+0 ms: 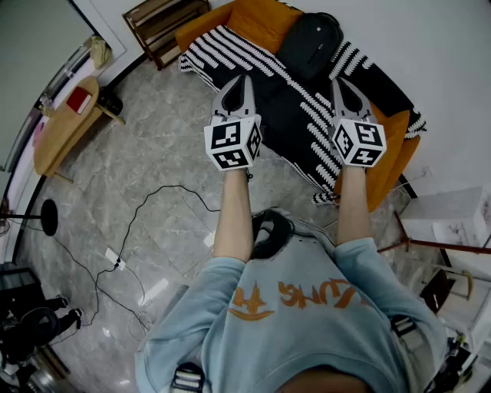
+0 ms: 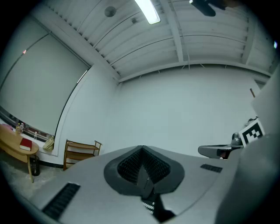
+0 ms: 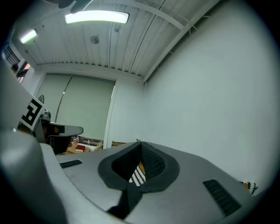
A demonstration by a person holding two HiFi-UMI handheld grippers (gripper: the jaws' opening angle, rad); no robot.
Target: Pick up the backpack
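A black backpack (image 1: 309, 44) lies at the far end of an orange sofa (image 1: 261, 21), partly on a black-and-white striped blanket (image 1: 307, 107). My left gripper (image 1: 244, 79) is held level above the blanket, well short of the backpack, with its jaws shut and nothing in them. To its right my right gripper (image 1: 338, 83) is held the same way, shut and empty, nearer the backpack's right side. In the left gripper view my left gripper (image 2: 141, 148) faces a white wall. My right gripper (image 3: 138, 143) in its own view faces the wall corner.
A wooden shelf (image 1: 163, 23) stands left of the sofa, and a round wooden table (image 1: 65, 123) with a red book sits by the window. A cable (image 1: 146, 215) runs over the marble floor. A white side table (image 1: 453, 219) stands at the right.
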